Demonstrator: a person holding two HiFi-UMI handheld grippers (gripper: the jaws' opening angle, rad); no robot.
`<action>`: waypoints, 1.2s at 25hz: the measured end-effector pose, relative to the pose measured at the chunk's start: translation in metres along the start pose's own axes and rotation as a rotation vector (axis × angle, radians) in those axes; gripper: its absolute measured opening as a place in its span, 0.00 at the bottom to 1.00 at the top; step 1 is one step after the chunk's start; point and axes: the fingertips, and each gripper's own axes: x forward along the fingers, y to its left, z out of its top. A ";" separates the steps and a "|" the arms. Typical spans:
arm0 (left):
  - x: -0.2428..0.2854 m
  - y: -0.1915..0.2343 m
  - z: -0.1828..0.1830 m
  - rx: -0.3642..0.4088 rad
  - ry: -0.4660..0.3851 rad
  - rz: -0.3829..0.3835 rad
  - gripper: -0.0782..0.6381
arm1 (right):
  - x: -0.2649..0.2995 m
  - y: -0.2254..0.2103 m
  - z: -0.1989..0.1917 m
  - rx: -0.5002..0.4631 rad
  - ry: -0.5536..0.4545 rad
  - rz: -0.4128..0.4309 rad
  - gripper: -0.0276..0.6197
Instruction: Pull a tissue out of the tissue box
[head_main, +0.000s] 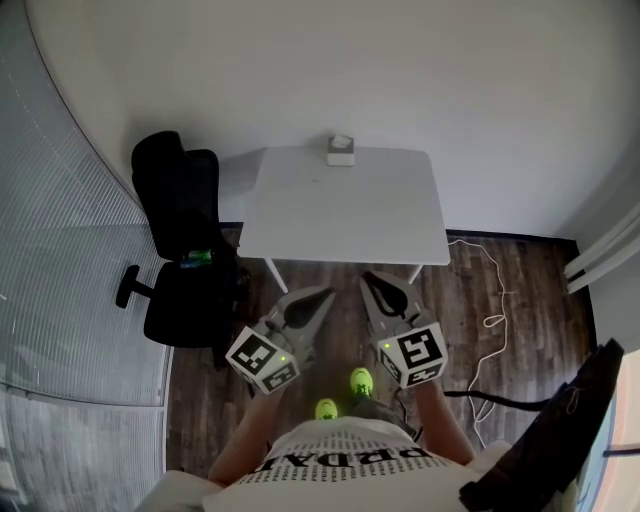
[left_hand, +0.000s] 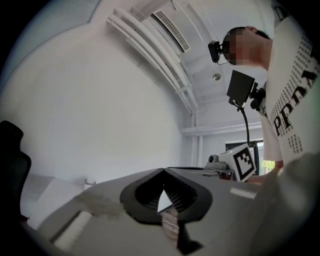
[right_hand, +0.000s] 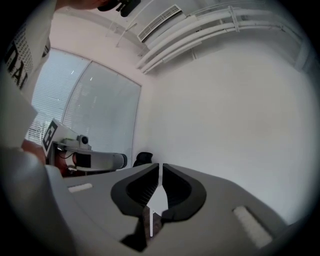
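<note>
white tabletop (head_main: 340, 215) carries the tissue box (head_main: 340, 150) at its far edge, untouched. left gripper (head_main: 318, 300) and right gripper (head_main: 372, 282) hang short of the near edge, clenched empty; no tissue pulled yet.

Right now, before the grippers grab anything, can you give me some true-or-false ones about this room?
1. The tissue box sits at the far edge of the white table. True.
2. The left gripper is holding a tissue. False: its jaws are together with nothing between them.
3. A black chair stands to the left of the table. True.
4. Both grippers are touching the tissue box. False: the left one and the right gripper are over the wooden floor, short of the table.
</note>
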 end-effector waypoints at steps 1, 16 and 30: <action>0.009 0.004 0.001 0.001 0.000 0.004 0.10 | 0.003 -0.009 0.001 0.001 -0.002 0.001 0.09; 0.115 0.046 -0.005 0.016 0.003 0.060 0.10 | 0.046 -0.111 0.000 0.008 -0.019 0.065 0.09; 0.145 0.079 -0.008 0.015 -0.018 0.148 0.10 | 0.078 -0.141 0.001 -0.004 -0.033 0.146 0.09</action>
